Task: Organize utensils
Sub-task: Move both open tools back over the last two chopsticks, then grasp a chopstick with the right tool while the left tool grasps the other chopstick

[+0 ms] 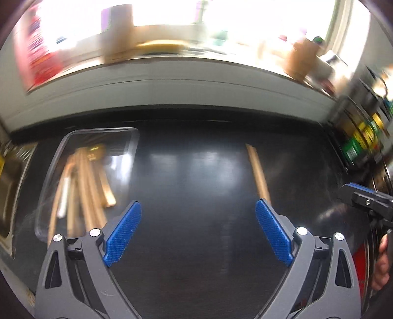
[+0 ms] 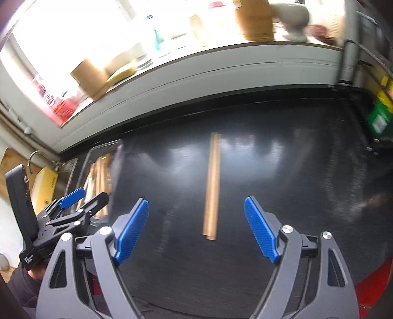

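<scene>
A clear plastic tray (image 1: pixel 132 147) on the black table holds several wooden utensils (image 1: pixel 86 181); it sits left of my left gripper (image 1: pixel 197 211), which is open and empty. One wooden stick (image 2: pixel 212 186) lies alone on the table, straight ahead of my right gripper (image 2: pixel 196 208), which is open with nothing between its pads. The same stick (image 1: pixel 258 171) appears just beyond the left gripper's right finger. The tray (image 2: pixel 118 149) and its utensils (image 2: pixel 100 176) show at the left of the right wrist view, behind the left gripper (image 2: pixel 81 198). The right gripper's tip (image 1: pixel 356 191) shows at the far right.
A white wall and a cluttered ledge with brown cylinders (image 2: pixel 255 22) run along the table's far edge. Green and yellow packages (image 1: pixel 361 142) stand at the right end. A sink (image 1: pixel 9 186) with a tap (image 2: pixel 36 157) lies left of the tray. A hand (image 1: pixel 383 265) is at the right edge.
</scene>
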Action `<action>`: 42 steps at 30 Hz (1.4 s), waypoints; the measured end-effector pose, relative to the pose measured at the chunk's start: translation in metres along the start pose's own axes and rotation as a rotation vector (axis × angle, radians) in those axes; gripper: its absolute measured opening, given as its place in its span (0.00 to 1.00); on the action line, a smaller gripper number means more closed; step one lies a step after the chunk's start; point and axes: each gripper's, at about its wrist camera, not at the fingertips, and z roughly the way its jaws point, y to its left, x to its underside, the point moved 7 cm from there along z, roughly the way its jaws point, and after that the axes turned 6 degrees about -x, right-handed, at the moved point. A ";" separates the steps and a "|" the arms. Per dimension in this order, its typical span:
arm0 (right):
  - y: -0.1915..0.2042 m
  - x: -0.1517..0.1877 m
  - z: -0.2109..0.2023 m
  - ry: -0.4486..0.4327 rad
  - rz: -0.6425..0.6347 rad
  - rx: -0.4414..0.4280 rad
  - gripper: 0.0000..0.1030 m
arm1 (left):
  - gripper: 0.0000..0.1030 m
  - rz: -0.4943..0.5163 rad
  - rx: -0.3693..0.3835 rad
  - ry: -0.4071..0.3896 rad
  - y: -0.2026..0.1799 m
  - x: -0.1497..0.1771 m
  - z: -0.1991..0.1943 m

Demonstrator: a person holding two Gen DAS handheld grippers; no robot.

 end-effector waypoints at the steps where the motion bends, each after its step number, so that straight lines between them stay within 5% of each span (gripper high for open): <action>1: -0.010 0.001 -0.006 -0.005 0.004 0.006 0.76 | 0.89 0.017 0.008 0.004 -0.012 0.001 0.003; 9: -0.059 0.001 -0.031 -0.025 0.015 0.044 0.76 | 0.89 0.109 0.014 0.024 -0.087 -0.002 0.042; 15: -0.067 -0.007 -0.017 -0.007 -0.005 0.054 0.76 | 0.89 0.127 -0.010 0.051 -0.091 -0.001 0.065; 37: -0.079 -0.066 0.163 0.264 -0.101 0.064 0.76 | 0.89 0.248 0.091 0.196 -0.097 -0.003 0.189; 42: -0.077 -0.078 0.187 0.302 -0.146 0.061 0.76 | 0.92 0.278 0.089 0.170 -0.098 -0.009 0.196</action>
